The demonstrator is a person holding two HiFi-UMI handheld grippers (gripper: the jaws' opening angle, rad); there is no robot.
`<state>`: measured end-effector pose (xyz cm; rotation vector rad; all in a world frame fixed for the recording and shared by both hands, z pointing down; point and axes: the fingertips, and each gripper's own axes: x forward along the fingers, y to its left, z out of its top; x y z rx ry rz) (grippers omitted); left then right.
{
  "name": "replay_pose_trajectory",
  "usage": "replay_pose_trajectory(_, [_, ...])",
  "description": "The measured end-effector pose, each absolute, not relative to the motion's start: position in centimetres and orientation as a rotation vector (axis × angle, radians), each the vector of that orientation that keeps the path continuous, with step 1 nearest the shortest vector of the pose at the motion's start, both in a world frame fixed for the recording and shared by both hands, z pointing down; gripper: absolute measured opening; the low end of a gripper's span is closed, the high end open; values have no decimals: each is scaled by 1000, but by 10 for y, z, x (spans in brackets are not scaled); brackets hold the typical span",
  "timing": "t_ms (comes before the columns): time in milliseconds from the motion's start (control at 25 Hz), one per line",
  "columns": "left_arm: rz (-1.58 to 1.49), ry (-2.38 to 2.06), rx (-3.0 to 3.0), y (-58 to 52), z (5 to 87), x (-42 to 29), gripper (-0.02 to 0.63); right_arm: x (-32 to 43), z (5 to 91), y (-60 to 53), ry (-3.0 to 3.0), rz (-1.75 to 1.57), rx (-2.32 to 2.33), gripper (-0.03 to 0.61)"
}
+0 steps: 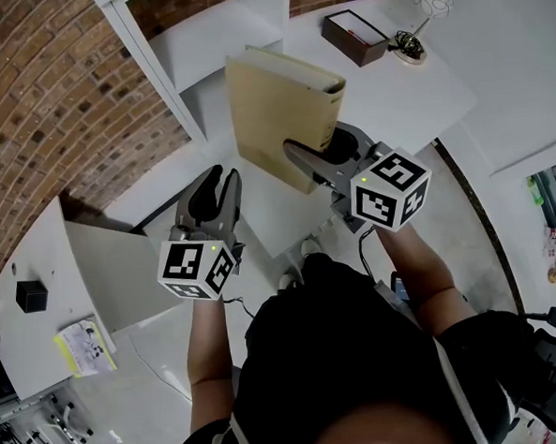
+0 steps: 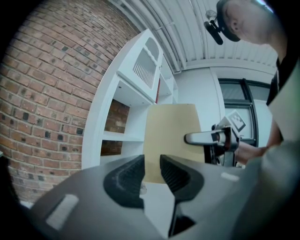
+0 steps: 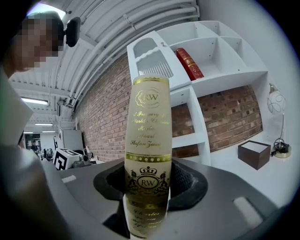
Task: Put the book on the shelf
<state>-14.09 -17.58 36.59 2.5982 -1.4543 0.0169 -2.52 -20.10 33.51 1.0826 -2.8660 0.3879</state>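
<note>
In the head view, the right gripper (image 1: 325,152) is clamped on the lower end of a tan book (image 1: 281,113). The book stands upright in front of the white shelf (image 1: 206,42), apart from it, with one jaw on each cover. The left gripper (image 1: 221,178) hangs further out from the shelf than the book, not touching it. A brown box (image 1: 354,36) and a small lamp (image 1: 425,10) sit on the white top beside the shelf. In the left gripper view, its jaws stand slightly apart with nothing between them, and the book's cover shows beyond them, just beside the shelf's open compartments. In the right gripper view, the book's gold-printed spine rises between the jaws, which press on both sides. A red book (image 3: 189,63) leans in an upper compartment of the shelf.
</note>
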Motion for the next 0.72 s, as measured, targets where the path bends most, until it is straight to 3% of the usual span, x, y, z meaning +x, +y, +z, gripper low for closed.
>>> replay_pose_trajectory(720, [-56, -1531, 2627, -237, 331, -123, 97, -17, 297, -271, -2907, 242, 1025, 213])
